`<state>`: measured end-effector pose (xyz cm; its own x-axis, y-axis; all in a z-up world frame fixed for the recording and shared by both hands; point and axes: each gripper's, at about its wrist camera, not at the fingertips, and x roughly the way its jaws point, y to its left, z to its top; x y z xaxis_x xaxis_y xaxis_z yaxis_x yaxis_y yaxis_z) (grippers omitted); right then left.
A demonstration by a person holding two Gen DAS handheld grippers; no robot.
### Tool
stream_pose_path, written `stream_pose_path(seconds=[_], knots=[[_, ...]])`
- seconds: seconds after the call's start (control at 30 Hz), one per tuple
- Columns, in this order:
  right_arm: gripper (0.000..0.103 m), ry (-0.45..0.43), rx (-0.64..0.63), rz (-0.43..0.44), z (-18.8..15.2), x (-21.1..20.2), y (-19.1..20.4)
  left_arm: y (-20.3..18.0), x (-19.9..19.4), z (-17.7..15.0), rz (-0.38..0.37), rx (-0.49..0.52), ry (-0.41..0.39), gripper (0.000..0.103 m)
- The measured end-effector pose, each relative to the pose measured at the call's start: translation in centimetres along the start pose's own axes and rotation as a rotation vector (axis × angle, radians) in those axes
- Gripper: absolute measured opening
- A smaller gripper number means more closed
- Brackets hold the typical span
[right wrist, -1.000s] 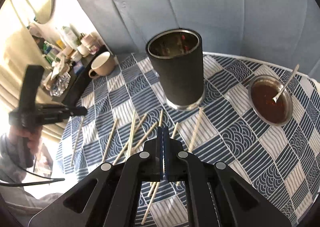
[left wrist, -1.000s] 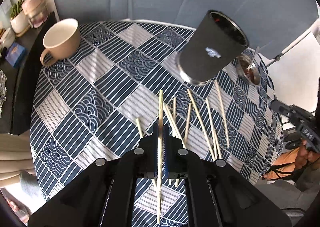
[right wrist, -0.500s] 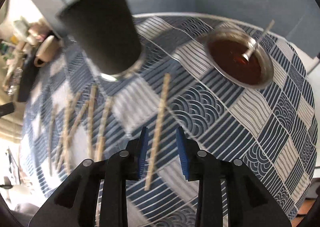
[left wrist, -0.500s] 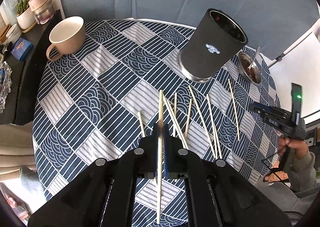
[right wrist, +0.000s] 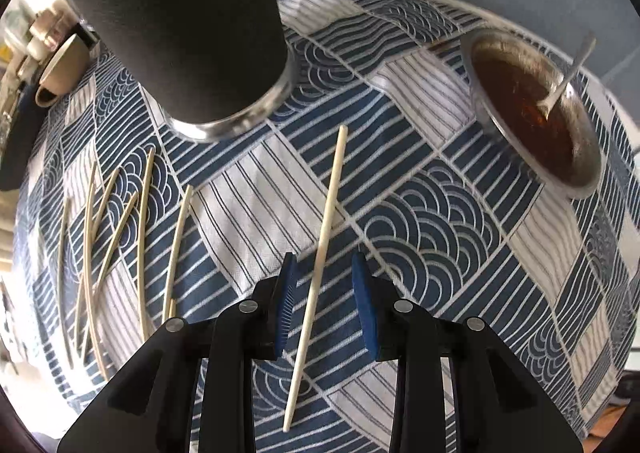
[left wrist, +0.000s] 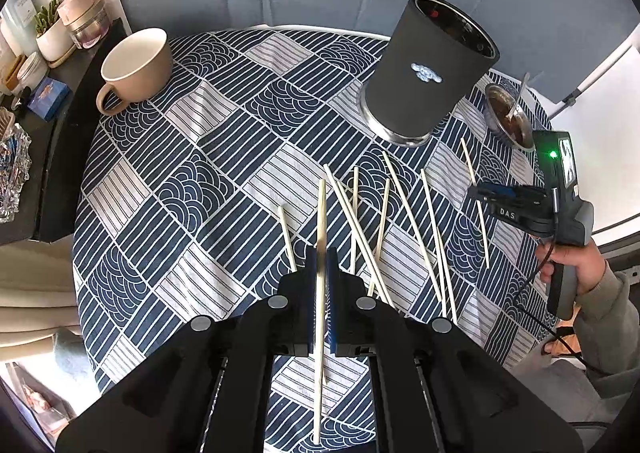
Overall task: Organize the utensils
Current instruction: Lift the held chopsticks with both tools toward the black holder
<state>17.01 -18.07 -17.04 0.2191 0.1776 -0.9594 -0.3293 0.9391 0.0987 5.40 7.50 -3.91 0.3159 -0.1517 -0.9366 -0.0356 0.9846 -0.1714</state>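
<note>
- Gathering loose chopsticks into the black cup (left wrist: pixel 430 65) looks like the step in hand, with one stick already gripped and a second being lined up.
- Left of the cup, a beige mug (left wrist: pixel 136 65) stands on the patterned worktop (left wrist: pixel 192 189), well apart from it and not involved.
- Nearer the camera than the cup and a little left of it, the left gripper (left wrist: pixel 320 277) has its jaws fully closed on the held chopstick (left wrist: pixel 321 221), which runs lengthwise between the pads and sticks out at both ends, clear of the cloth.
- Just in front of the cup lie the scattered chopsticks (left wrist: pixel 400 213), flat on the cloth and partly crossing (roughly eight; some overlap too much to count).
- Right of that scatter, a lone chopstick (right wrist: pixel 324 233) lies below the cup's base, apart from the others.
- Straddling it is the right gripper (right wrist: pixel 324 305), held by a hand (left wrist: pixel 568 261): jaws partly open, pads either side of the stick without touching it, nothing gripped, and just beginning to close.
- Right of the cup sits a small metal dish (right wrist: pixel 532 109) of brown sauce with a spoon (right wrist: pixel 568 73) in it.
- Next, I judge, the right jaws must settle to the cloth and pinch the thin stick squarely, then lift and tip it upright over the cup's rim.
</note>
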Motion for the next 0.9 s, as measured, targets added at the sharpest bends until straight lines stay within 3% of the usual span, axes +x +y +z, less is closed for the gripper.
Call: stream_pose_path(seconds=[0.1, 0.23, 0.3, 0.43, 0.53, 0.9], knots=[[0.025, -0.011, -0.034, -0.030, -0.1, 0.1, 0.6, -0.1, 0.0, -0.2, 0.002, 0.002, 0.005, 0.005], [0.007, -0.041, -0.087, -0.009, -0.7, 0.0, 1.4, -0.4, 0.1, -0.2, -0.002, 0.005, 0.008, 0.005], [0.005, -0.060, -0.141, -0.018, -1.2, -0.1, 2.1, -0.6, 0.2, -0.2, -0.006, 0.012, 0.010, 0.005], [0.004, -0.042, -0.094, 0.050, -1.5, -0.5, 1.2, -1.2, 0.1, -0.1, -0.011, 0.032, 0.013, 0.005], [0.004, -0.062, -0.095, 0.045, -2.2, -1.5, 0.7, -1.5, -0.1, -0.1, -0.031, 0.038, 0.011, 0.005], [0.005, -0.238, -0.097, 0.038, -3.9, -9.3, 0.9, -2.3, -0.5, 0.1, -0.038, 0.048, -0.011, 0.005]])
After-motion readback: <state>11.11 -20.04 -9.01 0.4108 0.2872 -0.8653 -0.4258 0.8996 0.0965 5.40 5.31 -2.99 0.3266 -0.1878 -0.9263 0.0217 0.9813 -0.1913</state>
